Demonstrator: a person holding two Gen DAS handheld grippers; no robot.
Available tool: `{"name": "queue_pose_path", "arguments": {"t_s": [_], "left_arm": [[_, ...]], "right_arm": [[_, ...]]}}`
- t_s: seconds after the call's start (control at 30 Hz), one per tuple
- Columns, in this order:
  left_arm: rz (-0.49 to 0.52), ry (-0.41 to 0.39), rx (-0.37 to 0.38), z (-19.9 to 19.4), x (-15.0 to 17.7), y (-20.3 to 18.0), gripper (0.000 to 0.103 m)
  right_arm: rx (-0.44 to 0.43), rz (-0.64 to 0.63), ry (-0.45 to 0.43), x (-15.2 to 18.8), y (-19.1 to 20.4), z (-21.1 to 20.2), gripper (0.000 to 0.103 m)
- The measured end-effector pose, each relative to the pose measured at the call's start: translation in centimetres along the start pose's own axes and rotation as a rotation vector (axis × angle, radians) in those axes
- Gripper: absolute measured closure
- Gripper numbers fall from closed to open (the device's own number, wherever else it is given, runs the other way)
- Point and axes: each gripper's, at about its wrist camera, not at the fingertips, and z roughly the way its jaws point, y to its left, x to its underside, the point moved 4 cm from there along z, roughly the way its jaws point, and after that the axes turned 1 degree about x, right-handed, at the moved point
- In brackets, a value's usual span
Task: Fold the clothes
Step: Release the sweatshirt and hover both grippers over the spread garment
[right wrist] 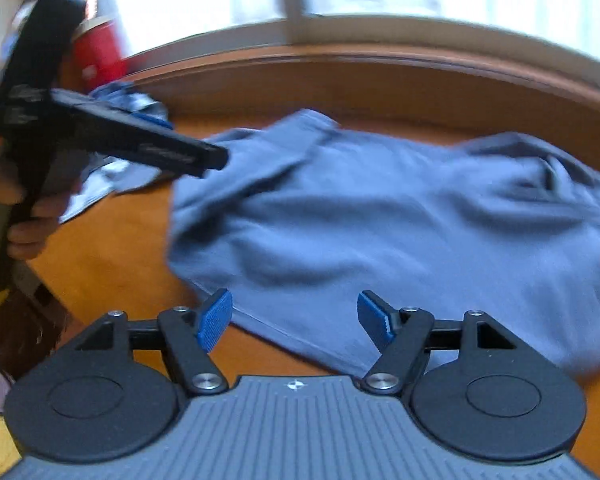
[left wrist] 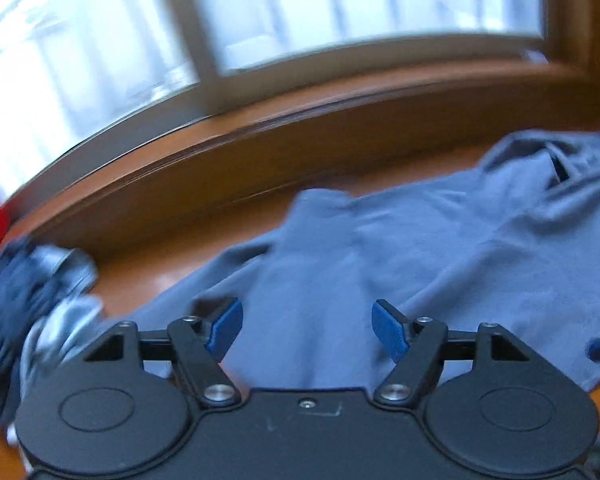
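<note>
A blue-grey T-shirt [left wrist: 440, 248] [right wrist: 380, 220] lies rumpled on the orange-brown wooden table [left wrist: 148, 280] [right wrist: 100, 248]. My left gripper [left wrist: 307, 330] hovers over the shirt's near part, open, nothing between its blue pads. In the right wrist view my right gripper [right wrist: 295, 320] stands open above the shirt's near hem, also holding nothing. The left gripper body [right wrist: 100, 132] shows there at the upper left, held by a hand [right wrist: 32, 224], its tip over the shirt's left edge; its fingers are blurred in that view.
A crumpled dark blue and white garment [left wrist: 32, 312] [right wrist: 132, 104] lies at the table's left. A red cup [right wrist: 100, 52] stands at the back left. A raised wooden ledge [left wrist: 260, 132] and a window [left wrist: 340, 12] run along the far side.
</note>
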Motion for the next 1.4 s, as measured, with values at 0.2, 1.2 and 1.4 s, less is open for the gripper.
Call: {"name": "queue_pose_path", "arguments": {"t_s": [0.2,1.2,1.4], "left_arm": [[0.08,0.067,-0.104,4.8,-1.1,-2.2,0.034],[-0.557,0.212,-0.343,-7.0,12.7,12.3,0.08],[-0.651,0.175,-0.378,-8.9,13.7,13.2,0.058]], "right_arm": [[0.101,0.075,-0.023,1.4,-2.5,-1.5,0.031],[-0.068,-0.064,0.009,-0.7,-0.8,1.4,0.031],[-0.112,-0.177,0.025,-0.1,1.3,1.4,0.031]]}}
